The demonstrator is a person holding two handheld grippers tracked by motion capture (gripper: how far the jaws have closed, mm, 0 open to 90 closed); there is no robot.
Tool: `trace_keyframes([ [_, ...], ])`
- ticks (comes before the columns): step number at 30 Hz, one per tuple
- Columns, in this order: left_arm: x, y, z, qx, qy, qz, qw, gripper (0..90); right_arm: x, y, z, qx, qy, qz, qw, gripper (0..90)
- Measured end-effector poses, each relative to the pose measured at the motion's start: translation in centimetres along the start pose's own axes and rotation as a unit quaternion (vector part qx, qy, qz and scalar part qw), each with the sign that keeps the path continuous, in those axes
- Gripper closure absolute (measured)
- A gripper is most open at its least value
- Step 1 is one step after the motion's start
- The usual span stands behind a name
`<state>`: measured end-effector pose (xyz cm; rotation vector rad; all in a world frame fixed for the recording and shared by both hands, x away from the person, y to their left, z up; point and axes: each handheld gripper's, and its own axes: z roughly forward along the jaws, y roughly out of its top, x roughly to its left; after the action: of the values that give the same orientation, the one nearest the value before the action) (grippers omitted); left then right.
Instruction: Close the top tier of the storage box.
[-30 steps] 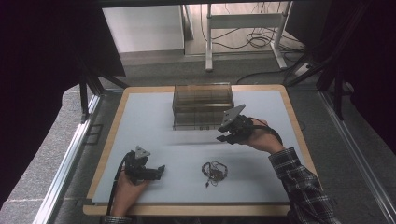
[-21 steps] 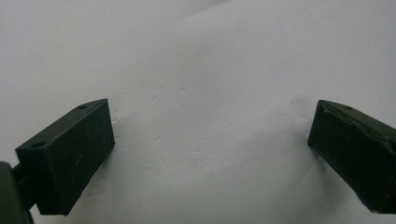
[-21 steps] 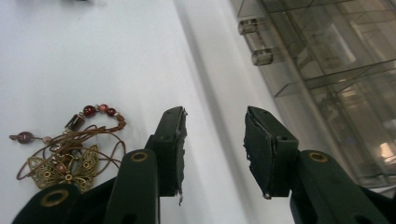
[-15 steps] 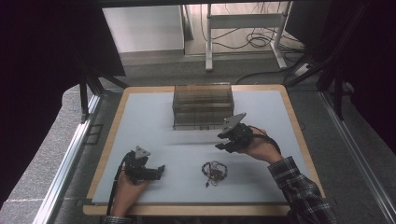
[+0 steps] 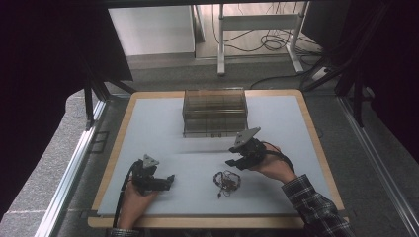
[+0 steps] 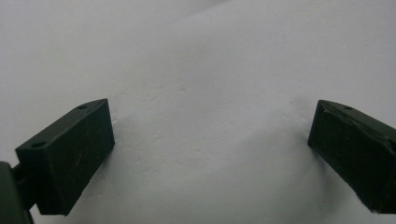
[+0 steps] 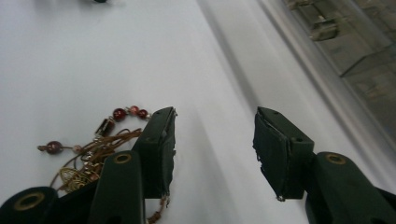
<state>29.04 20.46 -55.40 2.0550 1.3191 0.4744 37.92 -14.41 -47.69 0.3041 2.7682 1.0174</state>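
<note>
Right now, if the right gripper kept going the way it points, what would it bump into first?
Probably just the white table top: the right gripper has nothing between its open jaws. The beaded jewellery lies off to one side.

Right gripper has dropped from beside the box toward six o'clock, near the beads; jaws opening, nothing between them.
</note>
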Motion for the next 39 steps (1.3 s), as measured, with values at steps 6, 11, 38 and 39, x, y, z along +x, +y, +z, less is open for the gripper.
trace_keyframes([
  [6, 0.0, 0.0, 0.0, 0.0, 0.0, 0.0, 1.0, 0.6, 0.9, -0.5, 0.2, -0.007, 0.001, 0.01, 0.9999, 45.1],
  [11, 0.0, 0.0, 0.0, 0.0, 0.0, 0.0, 1.0, 0.6, 1.4, -0.8, 0.3, -0.01, 0.001, 0.018, 0.9998, 42.8],
  [38, 0.0, 0.0, 0.0, -0.002, 0.0, -0.003, 1.0, 0.5, 4.5, -0.8, 1.8, -0.01, 0.033, 0.034, 0.9988, 35.7],
  [39, 0.0, 0.0, 0.0, -0.002, 0.0, -0.003, 1.0, 0.6, 4.6, -0.8, 1.9, -0.009, 0.035, 0.031, 0.9989, 35.8],
])
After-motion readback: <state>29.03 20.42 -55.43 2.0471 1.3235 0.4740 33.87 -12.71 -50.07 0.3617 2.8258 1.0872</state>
